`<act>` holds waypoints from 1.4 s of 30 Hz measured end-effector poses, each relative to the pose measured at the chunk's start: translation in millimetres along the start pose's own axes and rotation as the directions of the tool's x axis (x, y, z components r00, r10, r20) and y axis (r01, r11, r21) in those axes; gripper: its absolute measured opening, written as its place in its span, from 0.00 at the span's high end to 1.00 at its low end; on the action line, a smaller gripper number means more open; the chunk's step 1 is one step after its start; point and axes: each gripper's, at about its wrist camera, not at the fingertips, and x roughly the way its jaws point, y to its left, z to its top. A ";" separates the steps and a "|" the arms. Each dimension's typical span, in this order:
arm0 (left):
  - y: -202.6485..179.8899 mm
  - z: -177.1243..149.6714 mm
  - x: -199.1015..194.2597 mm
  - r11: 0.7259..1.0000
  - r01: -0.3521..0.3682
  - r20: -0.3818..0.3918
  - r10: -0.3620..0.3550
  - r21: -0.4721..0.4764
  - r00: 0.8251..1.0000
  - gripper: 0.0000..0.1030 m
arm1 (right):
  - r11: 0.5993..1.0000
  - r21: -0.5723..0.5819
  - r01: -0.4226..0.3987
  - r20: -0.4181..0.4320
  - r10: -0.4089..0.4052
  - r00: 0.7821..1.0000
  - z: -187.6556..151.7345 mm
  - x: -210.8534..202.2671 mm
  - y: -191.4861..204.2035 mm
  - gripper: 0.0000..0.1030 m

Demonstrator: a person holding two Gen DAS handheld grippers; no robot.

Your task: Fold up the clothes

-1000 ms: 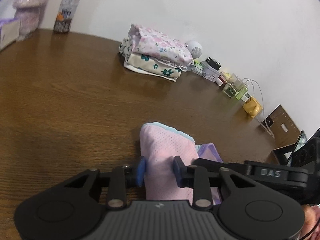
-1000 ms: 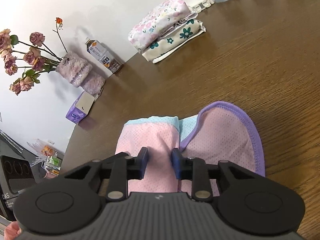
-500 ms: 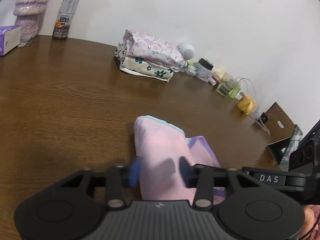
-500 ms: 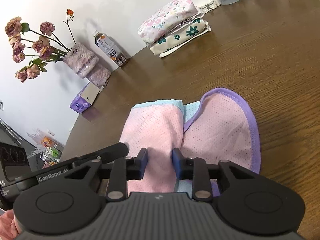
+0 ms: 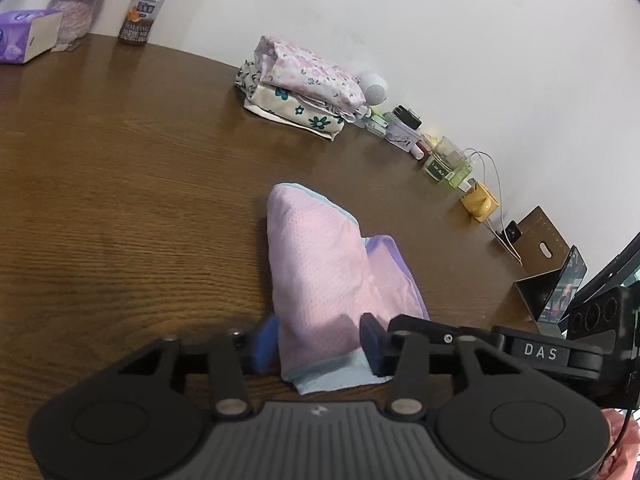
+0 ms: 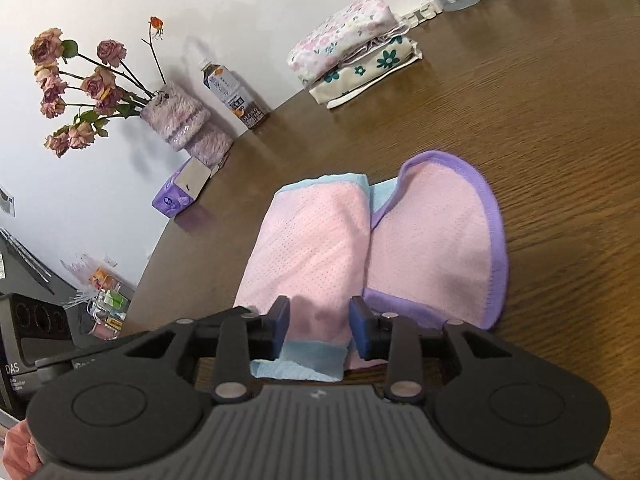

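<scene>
A folded pink mesh garment (image 5: 320,264) with light blue hems and a purple-edged flap (image 6: 436,240) lies on the brown wooden table (image 5: 120,200). My left gripper (image 5: 318,340) is open, with its fingers set wide on either side of the garment's near end. My right gripper (image 6: 319,328) is open too. Its pads (image 6: 282,320) straddle the pink fold just above the blue hem (image 6: 304,364), which lies flat on the table. In the left wrist view, the black body of the right gripper (image 5: 552,352) shows at the right.
A stack of folded floral clothes (image 5: 304,84) sits at the back by the wall. A drink bottle (image 6: 234,94), a fuzzy vase of roses (image 6: 184,124) and a purple tissue box (image 6: 182,192) stand on the left. Small bottles, a cable and cardboard (image 5: 540,248) line the right edge.
Both grippers have drawn back toward the garment's near edge and their fingers have spread, the left markedly. The garment now lies loose on the table with its blue hem showing.
</scene>
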 end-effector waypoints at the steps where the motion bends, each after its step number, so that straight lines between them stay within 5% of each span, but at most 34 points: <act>1: -0.6 -1.1 0.7 1.000 0.000 -0.003 0.000 0.002 1.000 0.60 | 1.000 -0.004 -0.001 -0.003 0.001 1.000 -1.4 -1.3 0.2 0.63; 3: -2.6 -3.3 4.6 1.000 0.002 -0.013 -0.002 0.006 1.000 0.73 | 1.000 -0.016 0.004 -0.013 -0.004 1.000 -4.8 -0.8 2.3 0.63; 5: -4.7 -4.7 6.9 1.000 -0.003 -0.018 0.004 0.008 1.000 0.72 | 1.000 -0.018 0.006 -0.021 -0.007 1.000 -7.4 2.7 4.6 0.69; 7: -5.1 -5.7 3.5 1.000 -0.008 -0.015 0.008 0.006 1.000 0.56 | 1.000 -0.020 0.011 -0.022 -0.012 1.000 -9.5 4.5 6.0 0.69; 9: -5.1 -7.3 -1.9 1.000 -0.009 -0.003 0.009 0.007 1.000 0.53 | 1.000 -0.020 0.006 -0.015 -0.006 1.000 -10.4 0.7 5.5 0.68; 11: -6.0 -9.1 -4.9 1.000 -0.006 -0.001 0.006 0.014 1.000 0.57 | 1.000 -0.024 0.002 -0.001 -0.002 1.000 -11.0 -5.8 5.7 0.63; 12: -6.2 -9.5 -4.8 1.000 0.002 -0.006 -0.001 0.013 1.000 0.68 | 1.000 -0.031 0.004 0.001 -0.004 1.000 -11.7 -7.6 6.4 0.63; 14: -6.3 -9.5 -5.1 1.000 0.010 -0.009 -0.010 0.009 1.000 0.69 | 0.999 -0.045 0.009 0.002 -0.009 1.000 -13.1 -10.0 7.8 0.67; 17: -3.5 -3.5 -7.5 1.000 -0.005 0.024 0.005 -0.018 1.000 0.49 | 0.999 -0.050 0.008 -0.005 -0.008 1.000 -14.3 -9.0 7.4 0.68; 21: 4.4 12.3 -2.7 0.998 -0.023 0.056 0.026 -0.056 0.998 0.49 | 0.997 -0.063 0.050 0.047 -0.048 0.998 -8.7 -22.9 -1.6 0.55; 33: 17.0 30.6 31.1 0.993 -0.012 0.015 0.013 -0.121 1.000 0.60 | 0.990 -0.046 0.130 0.129 -0.123 0.984 0.1 -47.3 -37.2 0.54; 42: 6.1 31.8 35.0 0.998 -0.023 0.012 0.023 -0.056 1.000 0.89 | 0.974 -0.128 0.190 0.134 -0.172 0.976 -1.5 -46.4 -37.5 0.50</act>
